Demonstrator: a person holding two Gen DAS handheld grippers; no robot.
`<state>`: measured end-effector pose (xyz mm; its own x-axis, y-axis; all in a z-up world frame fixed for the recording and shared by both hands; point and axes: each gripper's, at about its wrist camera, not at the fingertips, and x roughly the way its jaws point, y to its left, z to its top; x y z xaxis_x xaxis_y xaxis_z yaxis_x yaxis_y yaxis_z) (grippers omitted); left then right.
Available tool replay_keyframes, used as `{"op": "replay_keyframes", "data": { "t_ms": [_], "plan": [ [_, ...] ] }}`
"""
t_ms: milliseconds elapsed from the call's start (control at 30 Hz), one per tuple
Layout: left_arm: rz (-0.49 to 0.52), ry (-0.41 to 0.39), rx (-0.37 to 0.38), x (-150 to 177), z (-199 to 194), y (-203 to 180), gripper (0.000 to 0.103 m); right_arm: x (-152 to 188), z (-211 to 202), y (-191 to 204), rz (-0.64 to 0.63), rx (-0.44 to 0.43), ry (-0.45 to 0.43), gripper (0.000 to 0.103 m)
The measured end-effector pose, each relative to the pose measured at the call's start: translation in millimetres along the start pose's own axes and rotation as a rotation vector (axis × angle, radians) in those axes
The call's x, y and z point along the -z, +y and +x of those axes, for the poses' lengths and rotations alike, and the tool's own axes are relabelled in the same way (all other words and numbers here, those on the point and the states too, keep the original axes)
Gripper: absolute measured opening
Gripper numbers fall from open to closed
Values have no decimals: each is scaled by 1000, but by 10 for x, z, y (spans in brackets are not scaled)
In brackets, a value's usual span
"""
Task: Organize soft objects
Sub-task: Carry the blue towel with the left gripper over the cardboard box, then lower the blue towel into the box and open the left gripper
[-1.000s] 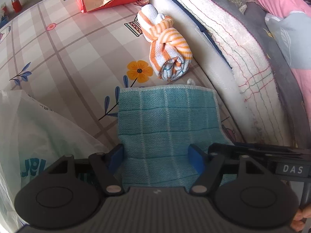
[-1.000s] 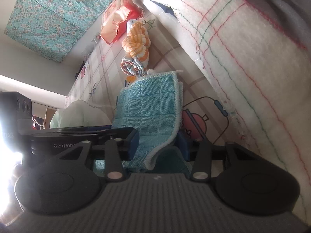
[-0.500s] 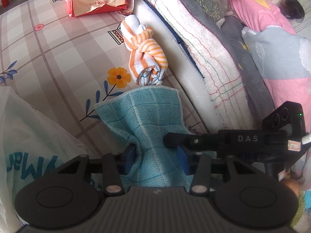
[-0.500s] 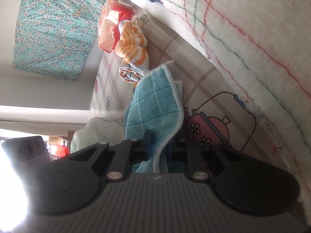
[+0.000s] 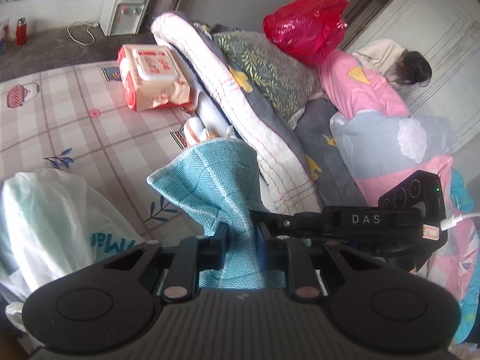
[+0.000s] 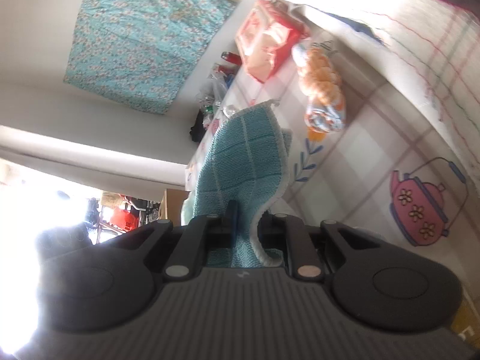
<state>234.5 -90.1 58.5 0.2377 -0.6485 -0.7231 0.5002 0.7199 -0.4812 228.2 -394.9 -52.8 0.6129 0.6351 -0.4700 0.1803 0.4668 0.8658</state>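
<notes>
A teal-blue woven cloth [image 5: 216, 174] hangs lifted off the checked bed sheet [image 5: 60, 126], held by both grippers. My left gripper [image 5: 241, 234] has its jaws closing, and the cloth is bunched and squeezed between its blue pads. In the right wrist view my right gripper [image 6: 246, 219] is shut on the white-trimmed edge of the same cloth [image 6: 243, 156]. Its black body reaches in from the right in the left wrist view. A rolled orange-striped towel [image 5: 195, 130] [image 6: 324, 90] lies on the sheet beyond the cloth, partly hidden by it.
A red pack of wipes [image 5: 150, 81] [image 6: 267, 45] lies farther back on the sheet. A white plastic bag [image 5: 45, 225] sits at the near left. Folded quilts [image 5: 240, 114] are stacked on the right with a red bag [image 5: 306, 27] on top. A person [image 5: 414, 66] lies beyond.
Both grippers closed on the blue cloth and lifted it off the sheet. It lay flat a second ago and now hangs bunched. Both views have tilted up.
</notes>
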Motion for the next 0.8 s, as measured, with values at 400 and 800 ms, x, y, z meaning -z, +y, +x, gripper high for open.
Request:
{"op": "replay_keyframes", "data": {
  "t_ms": [400,800],
  "plan": [
    [-70,-322,-230,442,-1818,563,19,520,569,1636,-271,-157,141,12],
    [-164,-451,-688,1115,-2820,1534,19,1673,2300,2926,-394,-232,440,12]
  ]
}}
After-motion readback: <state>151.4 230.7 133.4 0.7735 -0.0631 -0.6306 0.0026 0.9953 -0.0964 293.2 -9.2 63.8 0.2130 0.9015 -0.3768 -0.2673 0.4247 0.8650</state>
